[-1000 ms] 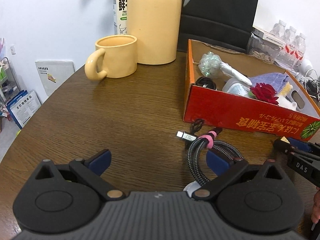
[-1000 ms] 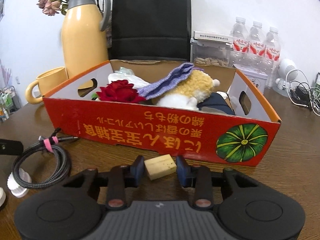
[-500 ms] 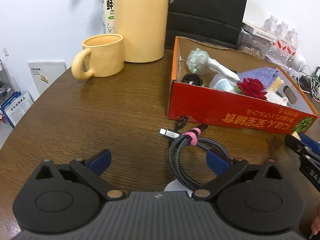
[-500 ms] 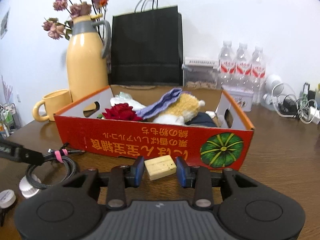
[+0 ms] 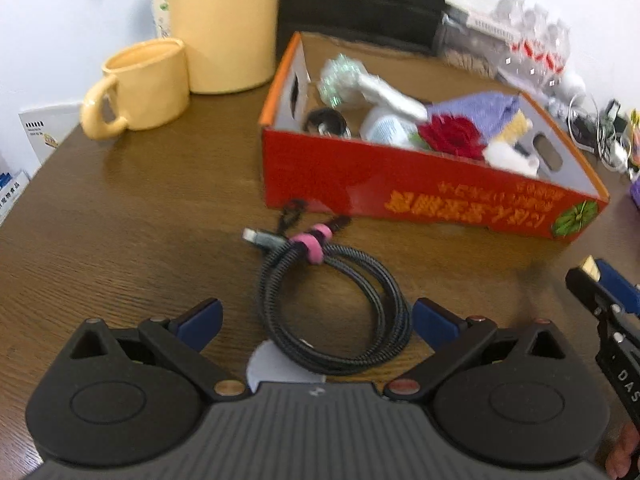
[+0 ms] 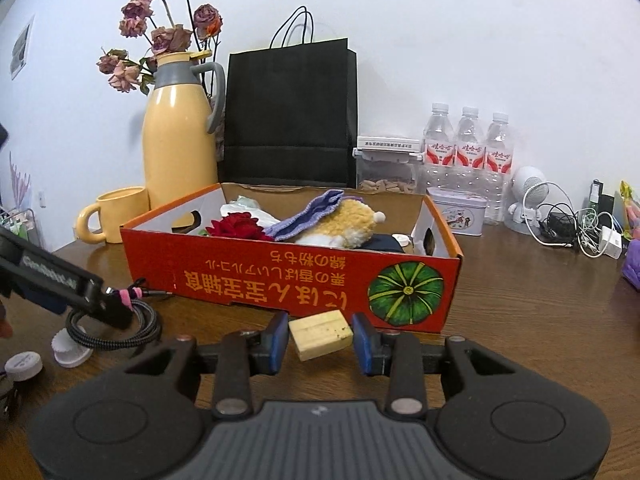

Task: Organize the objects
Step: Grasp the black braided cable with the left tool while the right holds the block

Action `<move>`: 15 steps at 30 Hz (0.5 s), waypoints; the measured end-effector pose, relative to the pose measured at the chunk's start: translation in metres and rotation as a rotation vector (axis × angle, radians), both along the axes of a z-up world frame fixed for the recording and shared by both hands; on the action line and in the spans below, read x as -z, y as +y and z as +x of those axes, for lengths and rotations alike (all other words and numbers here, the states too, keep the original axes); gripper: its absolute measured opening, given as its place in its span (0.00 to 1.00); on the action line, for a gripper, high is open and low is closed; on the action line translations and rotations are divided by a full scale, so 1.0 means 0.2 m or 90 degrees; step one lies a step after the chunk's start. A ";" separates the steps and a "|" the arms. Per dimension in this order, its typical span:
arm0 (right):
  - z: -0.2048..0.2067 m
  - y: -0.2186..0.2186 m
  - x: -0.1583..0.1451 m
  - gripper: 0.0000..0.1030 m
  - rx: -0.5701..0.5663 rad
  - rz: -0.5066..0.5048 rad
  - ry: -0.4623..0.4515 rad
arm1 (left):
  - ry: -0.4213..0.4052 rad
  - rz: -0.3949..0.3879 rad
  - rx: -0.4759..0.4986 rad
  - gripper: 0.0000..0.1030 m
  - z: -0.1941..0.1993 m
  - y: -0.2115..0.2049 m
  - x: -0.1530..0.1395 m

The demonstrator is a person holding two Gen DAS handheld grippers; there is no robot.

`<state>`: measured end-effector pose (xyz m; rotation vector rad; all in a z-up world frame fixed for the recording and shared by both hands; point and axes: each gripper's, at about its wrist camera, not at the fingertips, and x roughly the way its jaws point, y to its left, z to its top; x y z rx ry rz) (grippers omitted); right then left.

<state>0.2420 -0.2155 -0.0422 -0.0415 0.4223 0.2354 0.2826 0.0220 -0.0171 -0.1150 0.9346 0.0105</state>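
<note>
Bare tabletop [image 5: 132, 216] left of box [image 5: 360, 184], left hand-held gripper [image 5: 316, 316] apart, right hand-held gripper [image 6: 320, 338] clamping block [image 6: 321, 334]

Red box [image 6: 256, 276], pink-banded black cable [image 5: 340, 320]

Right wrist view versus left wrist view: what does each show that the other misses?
Right only: the wooden block held between its jaws, the dried flowers, two white caps. Left only: the cable's silver plug, the box's dark round item. Both: red box, coiled cable, yellow mug.
</note>
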 end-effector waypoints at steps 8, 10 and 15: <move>-0.03 0.00 0.00 0.32 -0.003 0.002 -0.008 | 0.030 0.022 0.003 1.00 0.06 -0.06 0.05; -0.03 0.00 0.00 0.32 -0.004 0.002 -0.009 | 0.030 0.032 -0.002 1.00 0.07 -0.07 0.05; -0.03 0.00 0.00 0.32 -0.005 0.002 -0.009 | 0.020 0.062 -0.014 1.00 0.07 -0.10 0.07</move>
